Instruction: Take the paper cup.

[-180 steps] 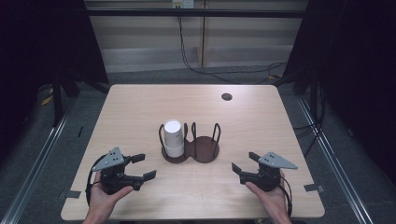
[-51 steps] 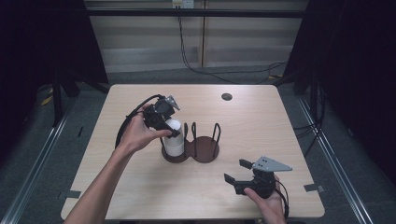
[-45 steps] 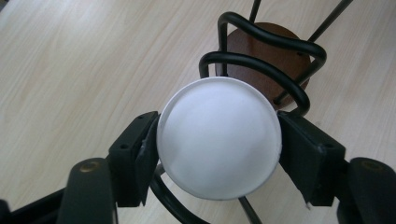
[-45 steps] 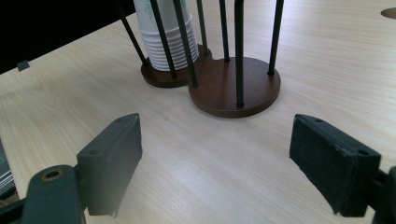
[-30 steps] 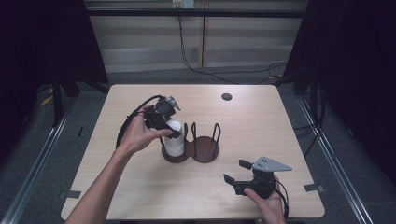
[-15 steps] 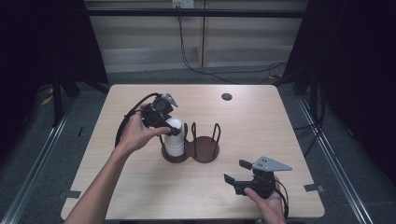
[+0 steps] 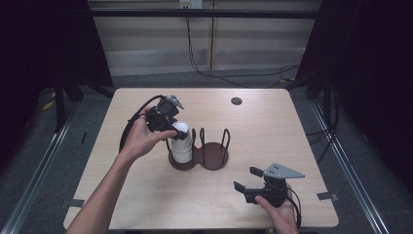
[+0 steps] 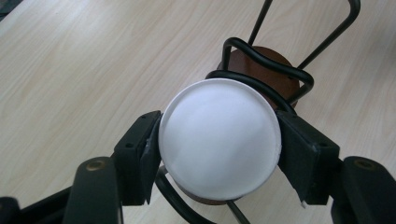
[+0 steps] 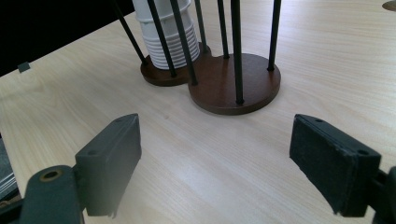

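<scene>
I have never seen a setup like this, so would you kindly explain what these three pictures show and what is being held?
There is no robot arm here: a person sits at a wooden table holding a hand-operated two-jaw gripper in each hand. One picture comes from a fixed camera above, looking down on the table. The other two come from small cameras riding on each gripper, looking along its black jaws.

On the table stands a brown cup holder with two round bases and black wire loops; a stack of white cups sits upside down in one side. A small dark disc lies near the far edge.

The left gripper is shut on the top cup, pads pressing both sides. The right gripper rests near the front edge, jaws open, holding nothing.
</scene>
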